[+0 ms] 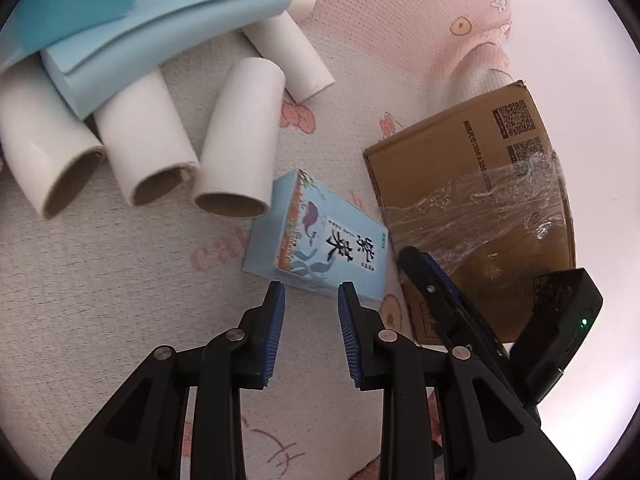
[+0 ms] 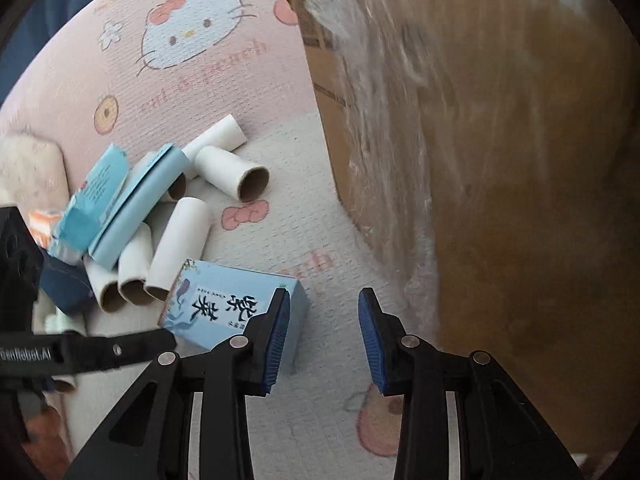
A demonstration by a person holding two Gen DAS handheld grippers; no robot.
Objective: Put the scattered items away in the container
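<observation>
A small light-blue box with black characters (image 1: 316,240) lies on the patterned bedsheet just ahead of my open, empty left gripper (image 1: 311,290); it also shows in the right wrist view (image 2: 224,300). Several white cardboard tubes (image 1: 236,144) lie beyond it, also in the right wrist view (image 2: 180,244). A brown cardboard box wrapped in clear tape (image 1: 472,200) stands to the right. My right gripper (image 2: 323,296) is open and empty beside the cardboard box (image 2: 500,160); its left finger overlaps the small box's right end in view.
Flat pale-blue packages (image 1: 120,32) rest on the tubes, also in the right wrist view (image 2: 120,208). The right gripper's body (image 1: 460,312) sits against the cardboard box. The sheet (image 2: 192,80) is pink with cartoon prints.
</observation>
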